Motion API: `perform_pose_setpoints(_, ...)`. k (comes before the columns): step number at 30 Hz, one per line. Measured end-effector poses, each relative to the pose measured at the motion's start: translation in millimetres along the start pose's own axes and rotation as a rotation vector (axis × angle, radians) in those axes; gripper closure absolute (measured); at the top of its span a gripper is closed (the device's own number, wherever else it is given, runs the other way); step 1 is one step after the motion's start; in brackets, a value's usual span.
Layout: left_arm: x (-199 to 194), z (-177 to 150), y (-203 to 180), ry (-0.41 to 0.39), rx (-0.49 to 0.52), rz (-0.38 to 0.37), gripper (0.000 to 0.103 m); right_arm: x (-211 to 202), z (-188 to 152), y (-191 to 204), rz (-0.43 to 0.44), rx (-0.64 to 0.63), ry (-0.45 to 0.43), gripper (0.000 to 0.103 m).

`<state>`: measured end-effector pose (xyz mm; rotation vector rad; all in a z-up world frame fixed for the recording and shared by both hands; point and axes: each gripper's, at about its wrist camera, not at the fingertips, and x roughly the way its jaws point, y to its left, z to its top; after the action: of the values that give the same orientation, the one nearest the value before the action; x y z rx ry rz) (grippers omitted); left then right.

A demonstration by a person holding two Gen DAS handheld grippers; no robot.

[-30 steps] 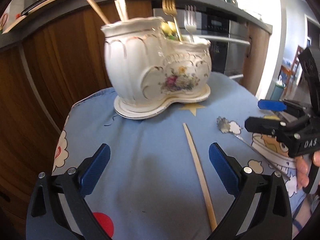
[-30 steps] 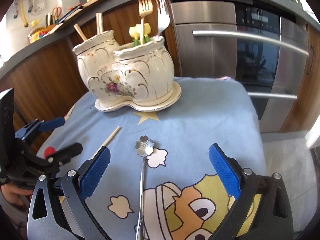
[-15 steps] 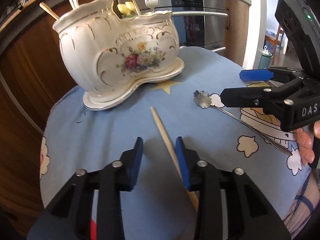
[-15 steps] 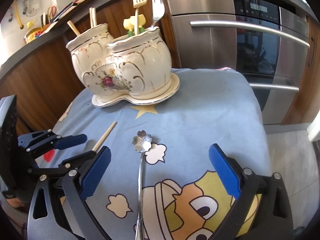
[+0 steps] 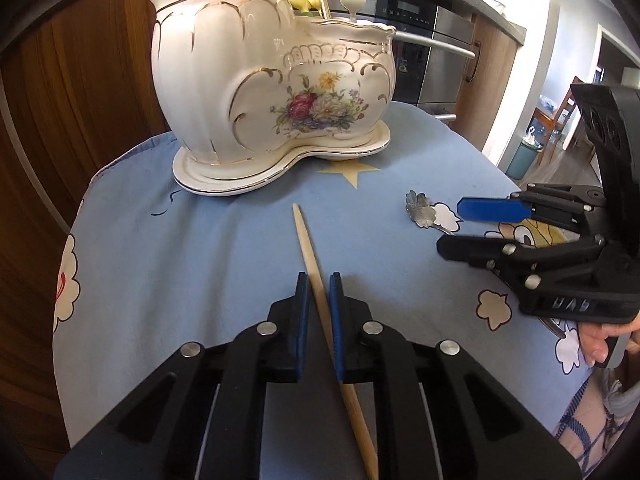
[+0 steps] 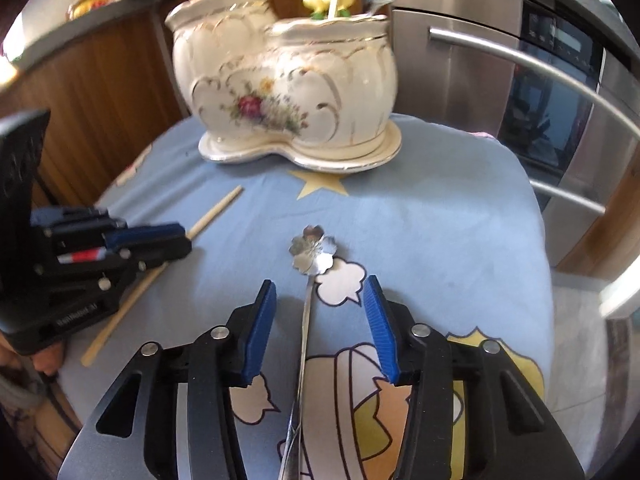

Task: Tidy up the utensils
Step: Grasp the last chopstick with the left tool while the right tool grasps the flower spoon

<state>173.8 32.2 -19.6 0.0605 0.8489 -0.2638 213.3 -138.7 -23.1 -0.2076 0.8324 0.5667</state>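
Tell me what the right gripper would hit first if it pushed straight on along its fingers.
Likely the blue cloth right ahead, since the right gripper points down; its jaws, just closing, straddle the flower spoon. Depth is unclear.

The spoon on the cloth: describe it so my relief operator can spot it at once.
Start at the white floral utensil holder on the blue cartoon cloth. In front of it, near a yellow star, lies the spoon, between the right gripper fingers. Unlike the plain wooden chopstick to its left, it is silver metal with a flower-shaped bowl.
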Motion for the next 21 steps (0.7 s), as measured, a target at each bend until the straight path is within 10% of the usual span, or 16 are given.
perform_pose_setpoints(10, -2.3, -2.9, 5.3, -0.003, -0.022, -0.019, 0.093, -1.9, -3.0, 8.0, 0.009, -0.046, 0.027, 0.073)
perform_pose_setpoints(21, -3.1, -4.4, 7.4, -0.004, -0.033, -0.03, 0.093, 6.1, 22.9, 10.7, 0.07, -0.179, 0.298, 0.073)
